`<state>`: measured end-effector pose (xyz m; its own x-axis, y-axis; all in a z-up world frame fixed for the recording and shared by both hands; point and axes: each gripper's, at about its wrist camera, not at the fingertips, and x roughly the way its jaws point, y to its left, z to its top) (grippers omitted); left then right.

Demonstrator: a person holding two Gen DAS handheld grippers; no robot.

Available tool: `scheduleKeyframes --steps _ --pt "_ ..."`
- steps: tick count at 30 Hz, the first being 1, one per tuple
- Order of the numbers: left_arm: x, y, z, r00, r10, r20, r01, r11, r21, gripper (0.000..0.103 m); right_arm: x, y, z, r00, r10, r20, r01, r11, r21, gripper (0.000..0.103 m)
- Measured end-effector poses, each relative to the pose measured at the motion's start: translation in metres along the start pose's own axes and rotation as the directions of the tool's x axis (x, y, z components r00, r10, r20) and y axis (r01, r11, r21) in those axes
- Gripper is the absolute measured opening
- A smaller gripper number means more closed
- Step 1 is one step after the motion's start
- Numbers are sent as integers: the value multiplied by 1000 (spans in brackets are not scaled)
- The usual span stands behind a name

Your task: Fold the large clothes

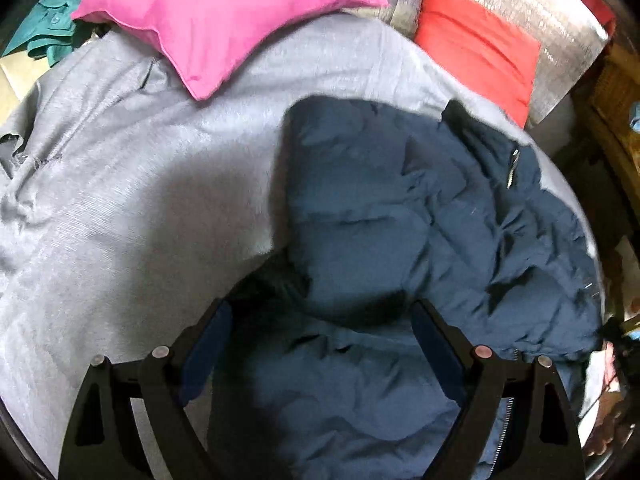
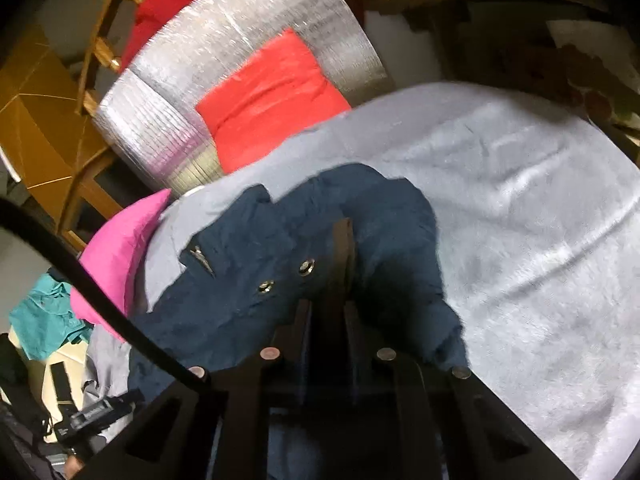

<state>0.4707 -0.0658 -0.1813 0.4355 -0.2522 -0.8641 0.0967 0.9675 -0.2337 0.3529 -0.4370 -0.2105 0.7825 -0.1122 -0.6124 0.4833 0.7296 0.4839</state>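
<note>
A navy puffer jacket (image 1: 420, 216) lies crumpled on a grey blanket (image 1: 120, 200), right of the middle in the left wrist view. My left gripper (image 1: 320, 312) is open above its lower part, with nothing between the jaws. In the right wrist view the jacket (image 2: 248, 280) shows two metal snaps and a zip pull. My right gripper (image 2: 328, 304) is shut on a fold of the jacket and holds it up off the blanket (image 2: 540, 240).
A pink pillow (image 1: 216, 20) lies at the blanket's far edge, a red cushion (image 1: 480, 52) on a silver foil mat (image 1: 560, 20) beyond it. Teal clothes (image 1: 52, 28) are heaped at far left. A wooden chair (image 2: 96, 48) stands behind. A black cable (image 2: 100, 292) crosses the right wrist view.
</note>
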Motion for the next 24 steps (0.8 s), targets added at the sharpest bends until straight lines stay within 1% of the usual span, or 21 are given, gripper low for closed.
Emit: scheduleKeyframes --steps 1,2,3,4,5,7,10,11,14,16,17,18,19,20,21,22,23,24 --pt "-5 3 2 1000 -13 18 13 1000 -5 91 1 -10 2 1000 8 -27 -7 1000 29 23" --pt "-10 6 4 999 -23 35 24 1000 -11 91 1 -21 4 998 23 -52 -19 997 74 42" --pt "-14 10 6 998 -34 53 35 999 -22 91 0 -32 5 998 35 -59 -29 993 113 55" --pt "-14 14 7 997 -38 61 40 999 -36 91 -4 -47 7 997 61 -47 -52 983 175 79" --pt "-13 18 9 997 -42 63 45 998 -50 91 -9 -60 8 996 86 -14 -81 972 222 88" --pt "-3 28 11 997 -59 47 63 994 -90 91 -15 -79 12 995 97 22 -99 955 278 88" --pt "17 35 12 995 -104 3 104 986 -129 91 -6 -98 13 989 148 5 -141 933 332 88" --pt "21 35 11 993 -120 -5 119 984 -130 91 3 -101 12 985 171 -18 -154 926 344 88" --pt "25 25 12 994 -109 20 110 990 -85 91 27 -94 8 977 200 -74 -166 930 328 88" --pt "26 20 13 991 -129 29 131 989 -75 91 42 -83 0 968 221 -122 -174 935 309 88" --pt "26 19 14 989 -145 30 147 986 -82 91 45 -76 -2 971 204 -126 -162 945 285 88" --pt "27 15 14 989 -146 32 148 985 -85 91 45 -68 -2 974 194 -120 -160 956 248 88" --pt "26 12 14 991 -130 34 132 988 -76 91 45 -60 -3 969 209 -132 -175 957 230 87" --pt "28 6 15 993 -111 34 113 992 -60 91 47 -52 -3 963 228 -146 -193 956 219 81" --pt "28 0 14 995 -90 38 91 995 -35 91 45 -45 -4 963 222 -151 -190 961 200 75" --pt "26 -2 14 996 -80 43 81 996 -26 91 42 -36 -5 973 181 -146 -158 975 156 59" --pt "25 -5 13 996 -71 47 72 997 -20 91 38 -26 -5 985 112 -132 -100 991 93 46" --pt "25 -6 13 997 -61 47 62 998 -19 90 36 -21 -5 990 80 -118 -73 996 60 45"
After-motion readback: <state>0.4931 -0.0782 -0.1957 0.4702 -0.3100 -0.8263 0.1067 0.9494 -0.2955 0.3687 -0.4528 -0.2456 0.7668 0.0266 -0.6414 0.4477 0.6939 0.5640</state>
